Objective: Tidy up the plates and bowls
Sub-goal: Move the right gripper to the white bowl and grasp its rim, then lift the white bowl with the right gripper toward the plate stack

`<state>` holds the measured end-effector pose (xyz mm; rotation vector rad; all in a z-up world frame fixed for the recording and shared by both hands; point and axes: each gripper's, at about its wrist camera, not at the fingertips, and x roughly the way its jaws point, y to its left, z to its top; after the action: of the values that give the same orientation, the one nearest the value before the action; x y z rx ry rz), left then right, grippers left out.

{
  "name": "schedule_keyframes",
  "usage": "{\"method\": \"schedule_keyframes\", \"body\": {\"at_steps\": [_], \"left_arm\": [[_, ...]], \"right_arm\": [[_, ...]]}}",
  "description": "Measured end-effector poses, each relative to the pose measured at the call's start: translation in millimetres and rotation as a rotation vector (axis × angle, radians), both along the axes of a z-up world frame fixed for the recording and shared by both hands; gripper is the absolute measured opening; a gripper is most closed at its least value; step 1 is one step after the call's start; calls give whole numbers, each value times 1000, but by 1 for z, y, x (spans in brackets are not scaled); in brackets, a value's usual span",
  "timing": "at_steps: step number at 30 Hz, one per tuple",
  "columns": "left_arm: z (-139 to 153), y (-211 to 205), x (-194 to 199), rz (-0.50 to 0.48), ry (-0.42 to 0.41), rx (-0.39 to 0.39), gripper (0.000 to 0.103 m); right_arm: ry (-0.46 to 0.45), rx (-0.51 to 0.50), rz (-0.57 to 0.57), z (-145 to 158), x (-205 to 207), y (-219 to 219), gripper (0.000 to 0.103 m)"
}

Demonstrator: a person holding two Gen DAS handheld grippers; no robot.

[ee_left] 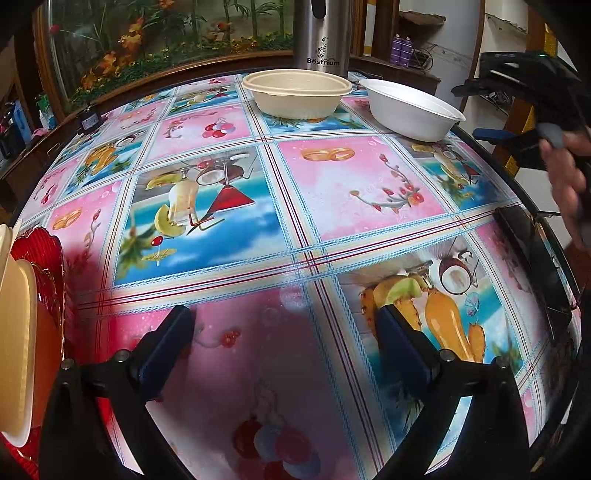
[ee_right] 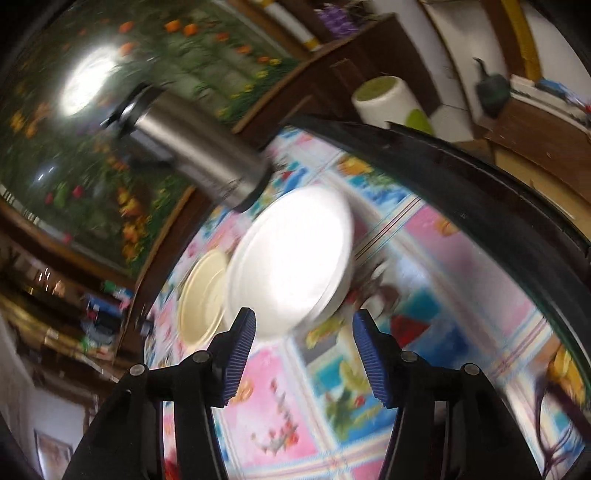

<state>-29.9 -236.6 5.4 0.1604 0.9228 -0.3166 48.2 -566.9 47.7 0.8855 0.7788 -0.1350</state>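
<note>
Here, in the left wrist view, my left gripper (ee_left: 284,328) stands wide apart over the table (ee_left: 332,229), with nothing between its blue pads; only the fruit-printed cloth shows in the gap. At about twelve o'clock, at the far side of the table, sits the beige bowl (ee_left: 297,94), upright and empty. Just beside it, toward one o'clock, sits the white bowl (ee_left: 410,107), close to the table's edge; the two bowls are near each other but I cannot tell if they touch. Behind the beige bowl stands a steel flask (ee_left: 320,35). At nine o'clock, at the frame edge, I see a red plate (ee_left: 44,266) with a cream-coloured dish (ee_left: 16,332) partly over it. At two to three o'clock my right gripper (ee_left: 517,122) is in the air beside the white bowl, with a hand (ee_left: 565,177) on its handle.

In the right wrist view the picture is blurred and strongly tilted. My right gripper (ee_right: 303,350) is partly apart, with empty space between the pads. The white bowl (ee_right: 291,254) lies just beyond the fingertips at twelve o'clock, not touched. The beige bowl (ee_right: 203,295) is at ten o'clock, partly behind the white one. The steel flask (ee_right: 199,155) stands farther away at eleven o'clock.
</note>
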Motion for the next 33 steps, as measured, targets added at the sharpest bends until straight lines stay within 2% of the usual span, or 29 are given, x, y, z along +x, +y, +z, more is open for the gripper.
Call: {"method": "schedule_keyframes", "body": {"at_steps": [2, 4, 5, 6, 8, 10, 13, 14, 16, 17, 19, 22, 24, 26, 29, 30, 33], "left_arm": [[0, 0, 0, 0, 0, -1, 100], [0, 0, 0, 0, 0, 0, 100], [0, 0, 0, 1, 0, -1, 100], [0, 0, 0, 1, 0, -1, 100], [0, 1, 0, 2, 0, -4, 100], [1, 1, -1, 2, 0, -11, 100], [4, 9, -2, 16, 3, -53, 98], [7, 17, -5, 33, 9, -99, 93], [13, 29, -11, 45, 33, -184, 91], [15, 32, -13, 44, 40, -203, 91], [23, 34, -22, 41, 29, -217, 91], [33, 30, -30, 38, -16, -181, 91], [34, 34, -28, 60, -17, -180, 90], [35, 39, -26, 87, -19, -172, 81], [35, 45, -21, 114, -3, -194, 79], [35, 47, -19, 119, 4, -200, 79], [36, 52, -15, 134, 28, -236, 79]], "right_arm": [[38, -6, -11, -4, 14, -8, 58], [62, -23, -2, -12, 26, -12, 51], [82, -24, 8, -17, 32, -13, 33], [86, -8, 37, -23, 36, -11, 21], [98, 5, 65, -29, 36, -9, 9], [92, -9, 108, -30, 30, -1, 6], [77, -10, 197, -26, 15, 19, 7], [70, -17, 234, -23, 9, 28, 7], [67, -42, 317, -19, -2, 47, 7], [66, -46, 354, -17, -7, 57, 8], [59, -48, 447, -16, -16, 81, 11], [60, -93, 562, -15, -22, 118, 13], [36, -146, 600, -12, -23, 137, 19], [10, -224, 582, -6, -24, 149, 24], [-27, -281, 557, 3, -22, 153, 34], [-40, -299, 551, 5, -20, 152, 34], [-55, -270, 551, -2, -21, 145, 34]]}}
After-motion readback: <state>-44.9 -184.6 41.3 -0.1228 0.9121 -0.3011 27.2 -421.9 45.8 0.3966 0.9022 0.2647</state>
